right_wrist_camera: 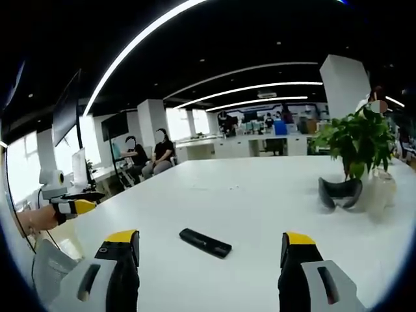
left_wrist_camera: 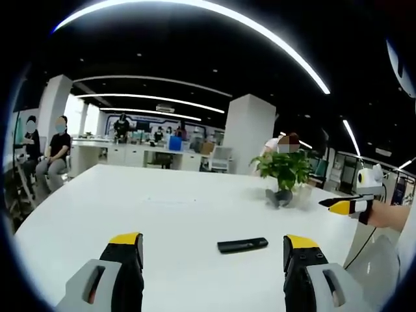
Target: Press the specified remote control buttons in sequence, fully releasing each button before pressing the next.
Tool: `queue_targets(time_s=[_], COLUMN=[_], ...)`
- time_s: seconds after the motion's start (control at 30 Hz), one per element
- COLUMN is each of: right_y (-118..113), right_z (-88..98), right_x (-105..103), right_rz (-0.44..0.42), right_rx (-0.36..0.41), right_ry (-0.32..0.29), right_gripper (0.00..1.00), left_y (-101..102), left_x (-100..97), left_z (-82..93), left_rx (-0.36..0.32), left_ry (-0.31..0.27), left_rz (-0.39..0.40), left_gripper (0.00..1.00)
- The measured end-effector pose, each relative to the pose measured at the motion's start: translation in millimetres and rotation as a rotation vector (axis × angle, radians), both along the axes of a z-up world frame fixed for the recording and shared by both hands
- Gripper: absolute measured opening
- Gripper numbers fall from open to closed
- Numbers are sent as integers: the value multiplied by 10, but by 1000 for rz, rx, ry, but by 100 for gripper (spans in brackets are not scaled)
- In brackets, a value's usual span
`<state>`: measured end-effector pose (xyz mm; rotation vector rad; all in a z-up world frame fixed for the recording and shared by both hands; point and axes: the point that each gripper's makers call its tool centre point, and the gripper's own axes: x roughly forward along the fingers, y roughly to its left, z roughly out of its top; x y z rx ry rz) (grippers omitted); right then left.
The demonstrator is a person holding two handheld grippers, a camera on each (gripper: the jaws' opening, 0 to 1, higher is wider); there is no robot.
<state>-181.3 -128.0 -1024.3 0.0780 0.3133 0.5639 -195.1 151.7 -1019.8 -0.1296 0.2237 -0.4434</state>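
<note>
Both grippers, left gripper (left_wrist_camera: 212, 257) and right gripper (right_wrist_camera: 211, 253), hold fingers apart above the slim black remote control (left_wrist_camera: 242, 245) lying untouched on the white surface (left_wrist_camera: 162, 214); your press could skid it sideways.

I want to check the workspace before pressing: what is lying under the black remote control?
The remote control lies flat on the bare white table. Nothing shows beneath it; the spot it covers is hidden.
</note>
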Motion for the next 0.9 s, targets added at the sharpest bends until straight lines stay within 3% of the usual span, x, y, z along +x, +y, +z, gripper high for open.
queue_targets(time_s=[0.37, 0.53, 0.9], right_y=[6, 17, 19], right_z=[-26, -33, -81], right_x=[-15, -19, -62], right_rz=[10, 13, 13], right_rx=[1, 6, 14], right_ry=[8, 9, 15], right_gripper=[88, 87, 86], left_y=[-188, -273, -369], left_x=[52, 85, 174], left_z=[-22, 10, -84], left_rx=[30, -7, 59], left_ry=[23, 23, 50], left_rz=[-70, -96, -153], left_gripper=[90, 90, 89])
